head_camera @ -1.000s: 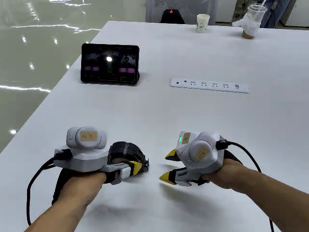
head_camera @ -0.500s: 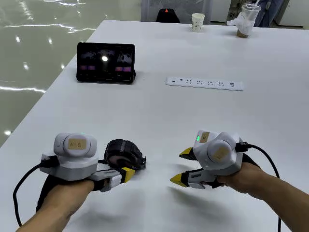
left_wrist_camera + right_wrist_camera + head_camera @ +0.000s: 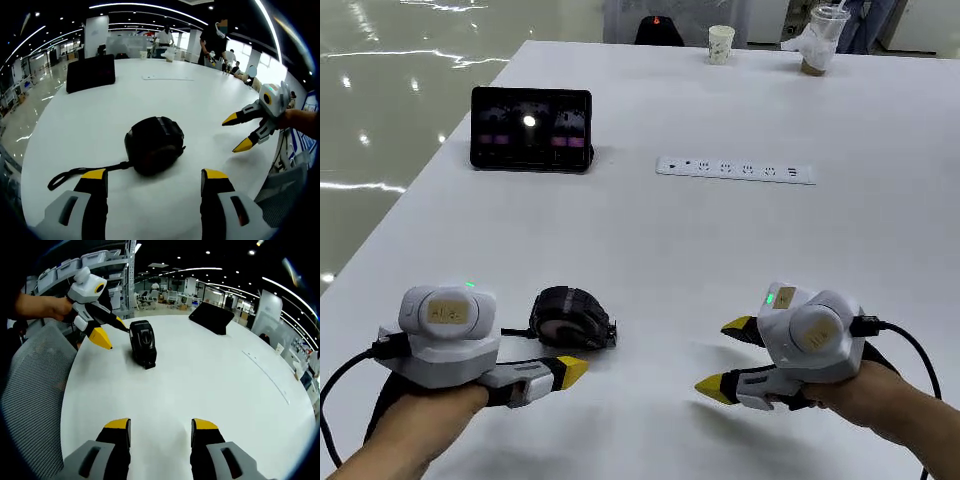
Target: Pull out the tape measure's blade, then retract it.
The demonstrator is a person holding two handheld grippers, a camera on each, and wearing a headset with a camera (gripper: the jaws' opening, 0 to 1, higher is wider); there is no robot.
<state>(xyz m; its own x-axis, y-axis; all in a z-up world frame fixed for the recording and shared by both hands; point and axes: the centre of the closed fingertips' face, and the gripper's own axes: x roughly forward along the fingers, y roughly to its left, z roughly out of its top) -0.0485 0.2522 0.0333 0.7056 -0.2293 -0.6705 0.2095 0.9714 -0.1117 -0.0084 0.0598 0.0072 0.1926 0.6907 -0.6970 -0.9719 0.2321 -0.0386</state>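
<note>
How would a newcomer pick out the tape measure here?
On the big white table, look at the near edge, just ahead of the open left gripper. The tape measure sits there: a chunky, rounded black case, unlike the flat dark tablet and the long white power strip farther back.

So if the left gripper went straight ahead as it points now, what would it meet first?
The tape measure. It lies centred just ahead of the left gripper, whose jaws stand open, so it would probably pass between them.
</note>
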